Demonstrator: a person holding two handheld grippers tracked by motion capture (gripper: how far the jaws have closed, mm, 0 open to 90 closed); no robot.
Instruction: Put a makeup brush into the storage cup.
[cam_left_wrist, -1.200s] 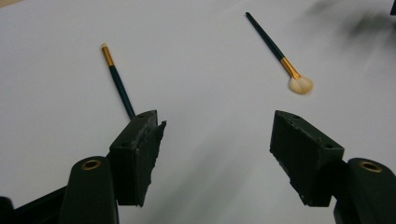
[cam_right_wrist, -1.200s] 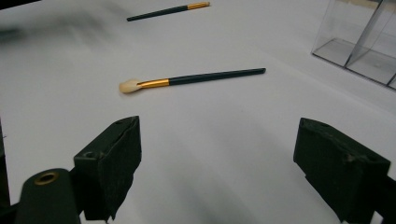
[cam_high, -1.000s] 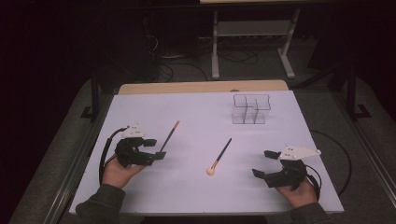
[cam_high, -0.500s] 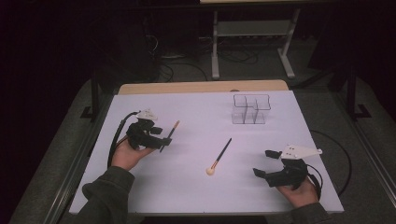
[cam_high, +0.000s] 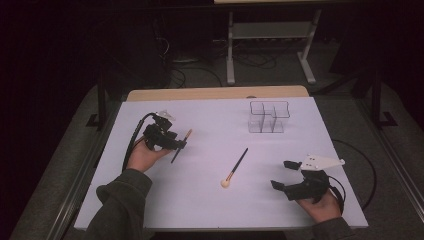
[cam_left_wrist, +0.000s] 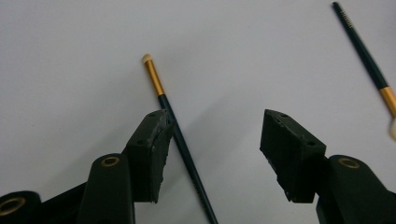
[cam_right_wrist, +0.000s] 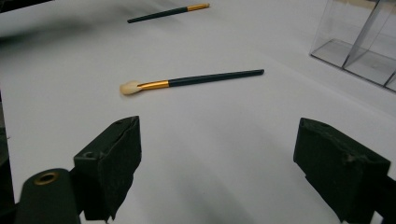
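A thin dark brush with a gold ferrule (cam_high: 181, 145) lies on the white table at the left. My left gripper (cam_high: 177, 145) hovers over its handle, open. In the left gripper view the brush (cam_left_wrist: 180, 140) runs between the jaws, close against the left pad (cam_left_wrist: 152, 154). A second brush with a pale fluffy tip (cam_high: 235, 168) lies mid-table, apart from both grippers. It lies ahead of my right gripper (cam_right_wrist: 217, 154) as the fluffy brush (cam_right_wrist: 196, 80). My right gripper (cam_high: 282, 175) rests open near the front right with nothing between its jaws.
A clear plastic organizer (cam_high: 269, 117) with several compartments stands at the back right, and its corner (cam_right_wrist: 359, 42) is in the right gripper view. The white table top (cam_high: 210, 210) ends in a wooden strip (cam_high: 215, 93) at the back. Dark floor and a metal stand lie beyond.
My left gripper has moved away from the person and rightward, and now straddles the thin brush. The right gripper and both brushes have stayed put.
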